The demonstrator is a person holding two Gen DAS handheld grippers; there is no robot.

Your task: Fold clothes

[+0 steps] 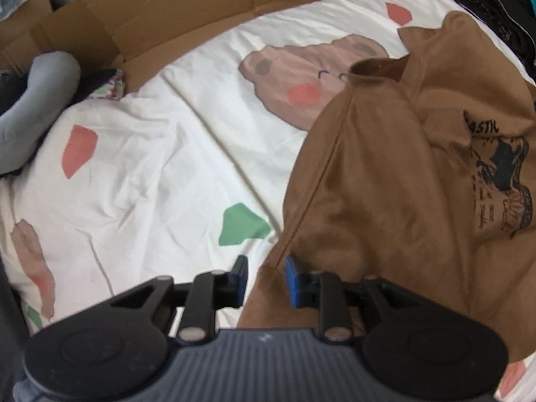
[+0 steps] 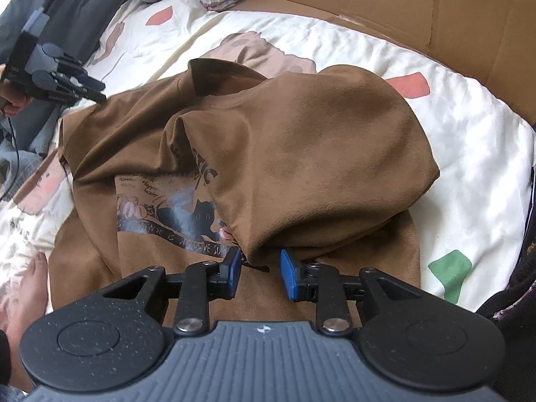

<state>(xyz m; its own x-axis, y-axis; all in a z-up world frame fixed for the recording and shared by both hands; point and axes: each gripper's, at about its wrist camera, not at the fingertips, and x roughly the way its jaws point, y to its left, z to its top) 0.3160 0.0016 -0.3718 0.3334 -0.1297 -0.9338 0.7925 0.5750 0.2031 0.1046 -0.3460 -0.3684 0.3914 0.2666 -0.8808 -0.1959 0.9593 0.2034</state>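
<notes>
A brown T-shirt [image 1: 385, 174] with a dark cat print [image 2: 187, 214] lies rumpled on the patterned white bedsheet [image 1: 160, 154]. One side of the T-shirt [image 2: 318, 154] is folded over its front, and the collar [image 2: 214, 67] points away. My left gripper [image 1: 266, 279] is open above the shirt's left edge, with only loose fabric and sheet under the gap. It also shows at the far left of the right wrist view, left gripper [image 2: 92, 88], beside the shirt's shoulder. My right gripper [image 2: 260, 268] stands open over the shirt's front; a corner of the folded flap sits in the gap, unpinched.
A cardboard wall [image 1: 207, 3] [image 2: 418, 6] borders the far side of the bed. A grey pillow [image 1: 37, 100] lies at the left, dark clothes [image 1: 495, 6] pile at the top right. A person's bare foot [image 2: 30, 288] rests on the sheet beside the shirt.
</notes>
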